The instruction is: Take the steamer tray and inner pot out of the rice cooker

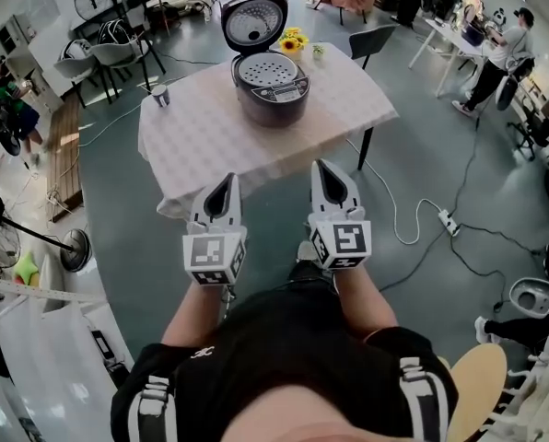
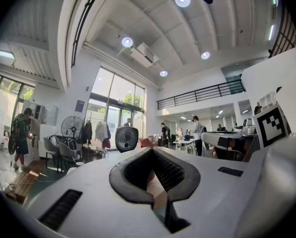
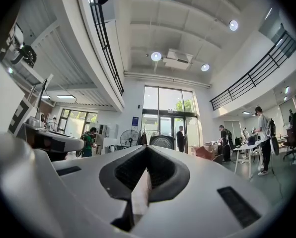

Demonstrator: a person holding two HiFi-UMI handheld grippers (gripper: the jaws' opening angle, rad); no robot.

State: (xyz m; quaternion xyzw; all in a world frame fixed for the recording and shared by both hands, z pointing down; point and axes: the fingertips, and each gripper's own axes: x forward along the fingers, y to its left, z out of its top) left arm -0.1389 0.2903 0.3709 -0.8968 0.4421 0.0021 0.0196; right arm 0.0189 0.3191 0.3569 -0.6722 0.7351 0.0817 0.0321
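Observation:
A dark rice cooker (image 1: pixel 271 86) stands on the table with its lid (image 1: pixel 253 21) swung up. Inside its mouth lies the pale perforated steamer tray (image 1: pixel 269 70); the inner pot under it is hidden. My left gripper (image 1: pixel 223 191) and right gripper (image 1: pixel 329 180) hover side by side in front of the table's near edge, well short of the cooker, both shut and empty. In the left gripper view the raised lid (image 2: pixel 126 139) peeks over the closed jaws. The right gripper view also catches the lid (image 3: pixel 161 142) beyond its closed jaws.
The table (image 1: pixel 210 132) wears a pale checked cloth. A metal cup (image 1: pixel 160 96) stands at its far left corner, yellow flowers (image 1: pixel 293 40) behind the cooker. A chair (image 1: pixel 374 40) sits at the right, a power strip and cable (image 1: pixel 448 222) on the floor.

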